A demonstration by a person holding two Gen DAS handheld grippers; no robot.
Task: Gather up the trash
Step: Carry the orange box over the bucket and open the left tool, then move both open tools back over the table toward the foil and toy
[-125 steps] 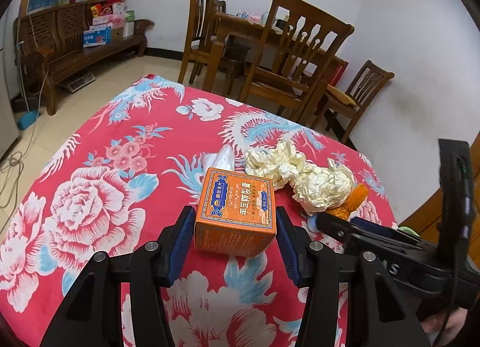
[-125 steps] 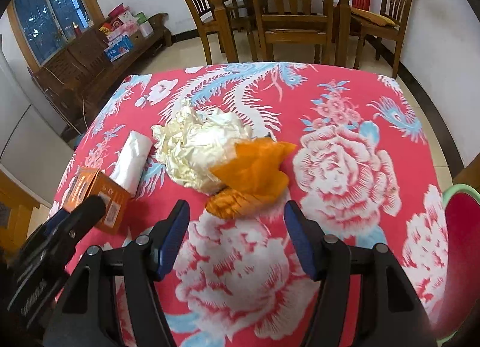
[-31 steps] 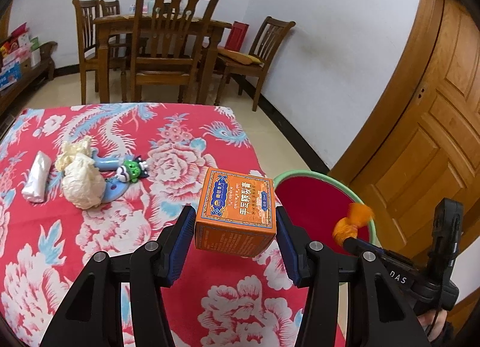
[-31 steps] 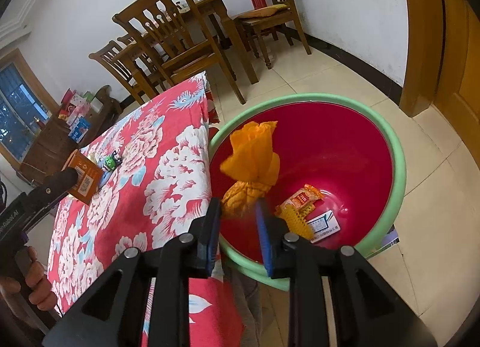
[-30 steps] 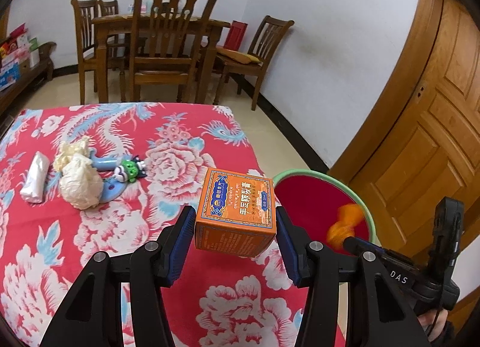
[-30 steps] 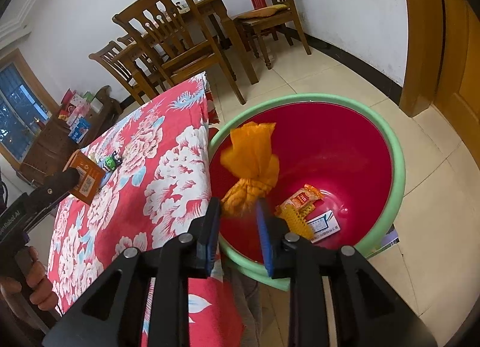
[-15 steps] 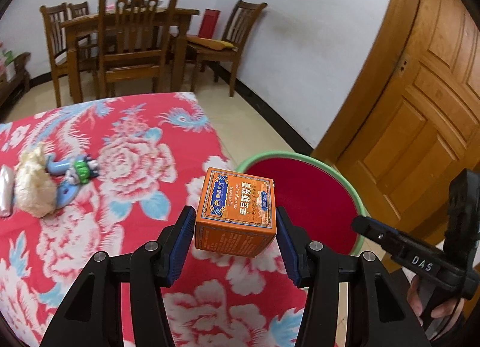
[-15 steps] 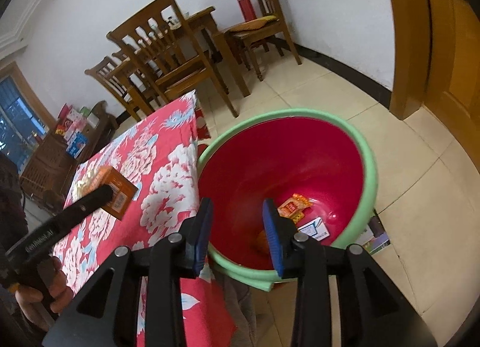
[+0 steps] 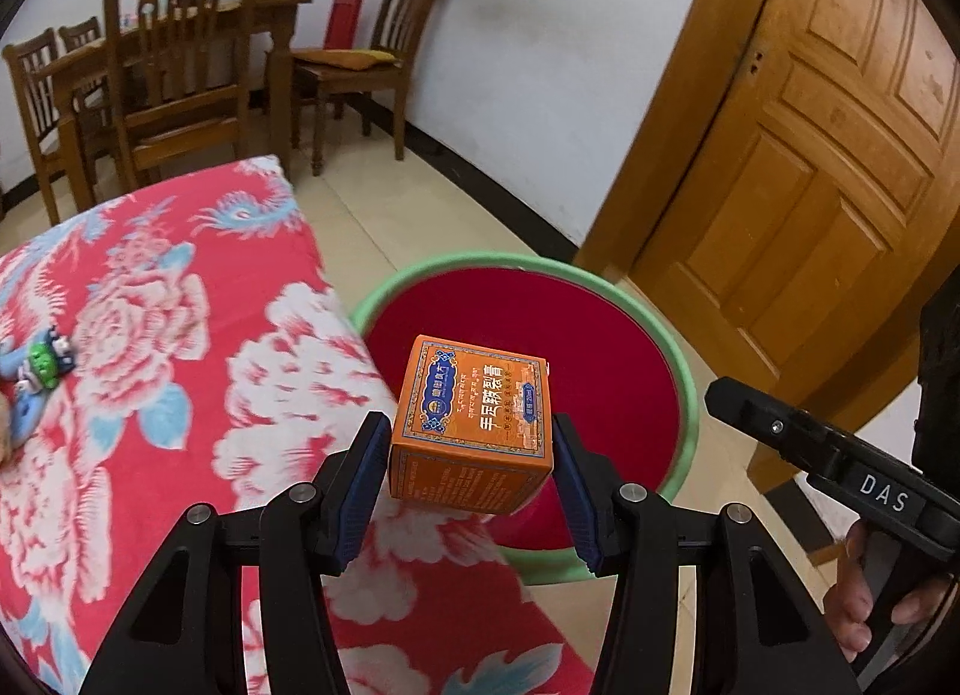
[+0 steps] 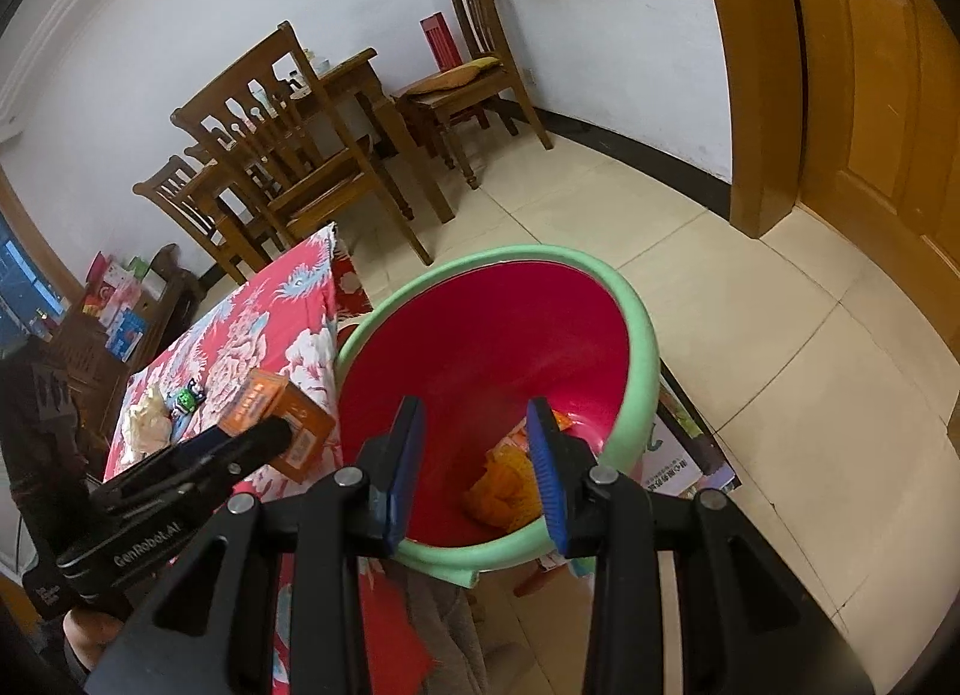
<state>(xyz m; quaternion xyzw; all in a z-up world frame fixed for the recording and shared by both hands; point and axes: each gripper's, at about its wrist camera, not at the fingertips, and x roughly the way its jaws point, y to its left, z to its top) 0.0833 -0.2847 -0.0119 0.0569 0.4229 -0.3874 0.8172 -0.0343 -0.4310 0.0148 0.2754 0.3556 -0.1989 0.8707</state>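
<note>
My left gripper pinches orange cardboard box near green-rimmed red plastic basin at 12 o'clock; right gripper spread, empty. Early release risks box hitting rim.

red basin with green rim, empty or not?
Not empty: orange crumpled wrapper and other packets lie at the bottom of the red basin.

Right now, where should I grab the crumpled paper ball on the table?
Probably from above, fingers closing across the rounded middle of the paper ball. It lies loose on the table, and the green toy sits close beside it, so a sideways approach risks knocking that.
</note>
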